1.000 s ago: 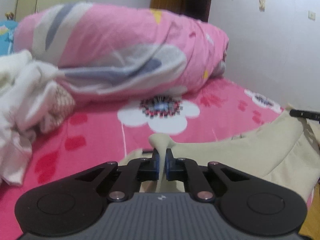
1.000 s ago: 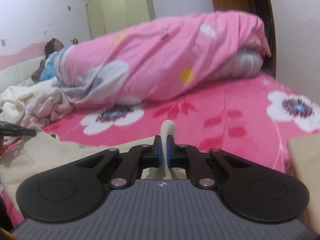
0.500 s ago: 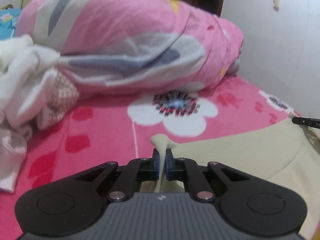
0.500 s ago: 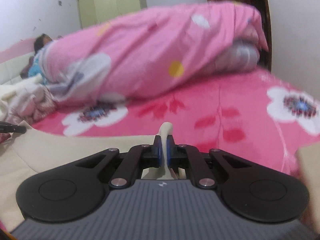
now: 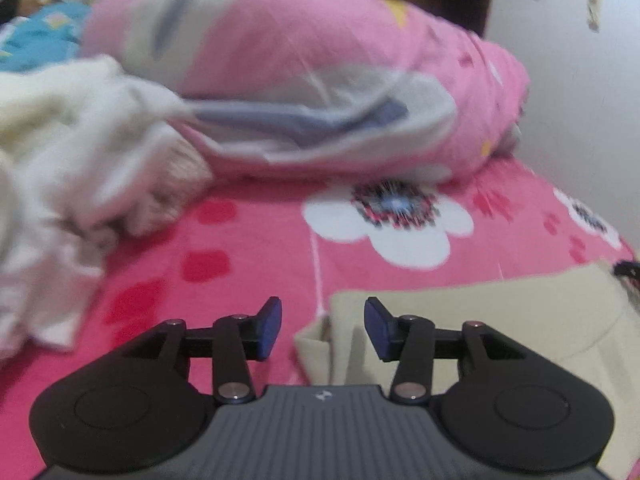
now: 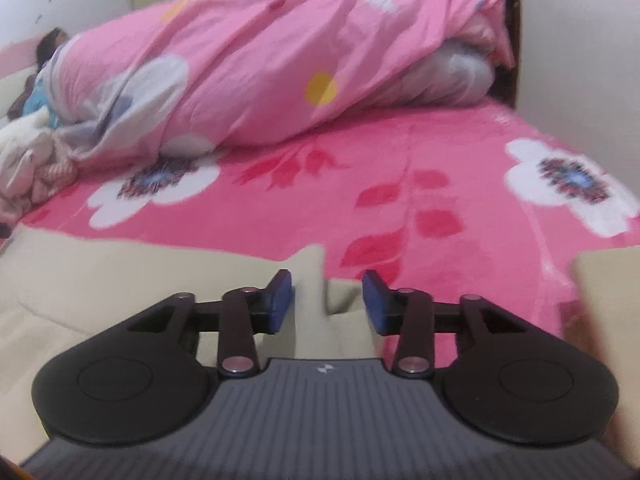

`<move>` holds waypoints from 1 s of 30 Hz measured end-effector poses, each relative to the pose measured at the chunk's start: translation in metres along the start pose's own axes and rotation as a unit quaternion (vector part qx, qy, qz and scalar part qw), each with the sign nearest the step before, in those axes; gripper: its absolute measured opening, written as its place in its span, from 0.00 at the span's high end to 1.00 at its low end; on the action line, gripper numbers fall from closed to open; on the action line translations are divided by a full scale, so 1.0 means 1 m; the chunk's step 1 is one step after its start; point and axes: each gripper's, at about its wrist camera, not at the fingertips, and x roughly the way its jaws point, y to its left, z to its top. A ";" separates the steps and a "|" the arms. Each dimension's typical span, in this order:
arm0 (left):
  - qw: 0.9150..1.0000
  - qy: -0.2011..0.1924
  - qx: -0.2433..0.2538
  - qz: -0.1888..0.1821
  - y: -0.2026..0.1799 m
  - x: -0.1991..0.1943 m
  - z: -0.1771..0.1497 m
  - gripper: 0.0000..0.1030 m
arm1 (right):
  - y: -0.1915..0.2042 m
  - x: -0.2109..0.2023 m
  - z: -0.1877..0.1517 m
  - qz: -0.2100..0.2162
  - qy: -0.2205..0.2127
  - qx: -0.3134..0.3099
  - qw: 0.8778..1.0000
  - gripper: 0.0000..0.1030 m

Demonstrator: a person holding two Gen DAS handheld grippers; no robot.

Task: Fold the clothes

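Over on the far left there's a heap of white clothes [image 5: 76, 160] piled against the rolled pink duvet [image 5: 304, 76]. Your left gripper [image 5: 323, 328] has its fingers [image 5: 269, 328] opening — a corner of the beige garment [image 5: 472, 320] sits between them, but the pads aren't pressing on it. The garment lies flat on the pink flowered bed sheet [image 5: 248, 256], stretching right. Your right gripper [image 6: 326, 306] is opening too, a raised fold of that same beige garment [image 6: 100, 280] standing loose between its fingers [image 6: 280, 300] — nothing's clamped.
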 end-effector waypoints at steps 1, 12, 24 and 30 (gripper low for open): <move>1.000 -0.019 -0.002 0.013 -0.003 -0.014 0.002 0.55 | -0.001 -0.009 0.002 -0.007 -0.009 0.003 1.000 0.61; 0.999 0.025 0.026 -0.015 -0.089 0.019 -0.006 0.54 | 0.075 -0.014 0.010 0.029 -0.001 -0.058 0.998 0.86; 0.998 0.046 -0.031 0.014 -0.070 0.052 -0.034 0.56 | 0.065 0.036 -0.021 -0.037 0.055 -0.043 0.997 0.91; 0.998 0.039 -0.044 0.003 -0.065 0.052 -0.037 0.57 | 0.065 0.039 -0.019 -0.040 0.061 -0.051 0.996 0.91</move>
